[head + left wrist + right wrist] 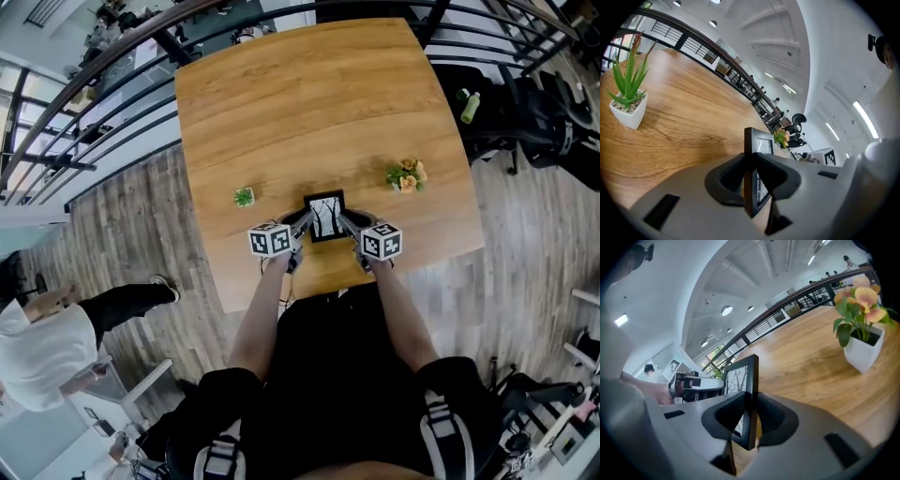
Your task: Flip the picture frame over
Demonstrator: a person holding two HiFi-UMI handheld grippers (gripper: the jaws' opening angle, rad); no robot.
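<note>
Picture frame [325, 216] sits at the near edge of the table [309, 103], with its back and bottom edge hidden and table contact unclear. Left gripper [302, 223] pinches its left side, right gripper [347, 223] its right. Green plant [244, 197] on the left and flower pot [407, 176] on the right stand apart; far tabletop open.

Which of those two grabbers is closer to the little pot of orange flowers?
Right. The right gripper grips the right edge of the picture frame, with the flower pot just beyond it; the left gripper holds the opposite edge, farther off.
</note>
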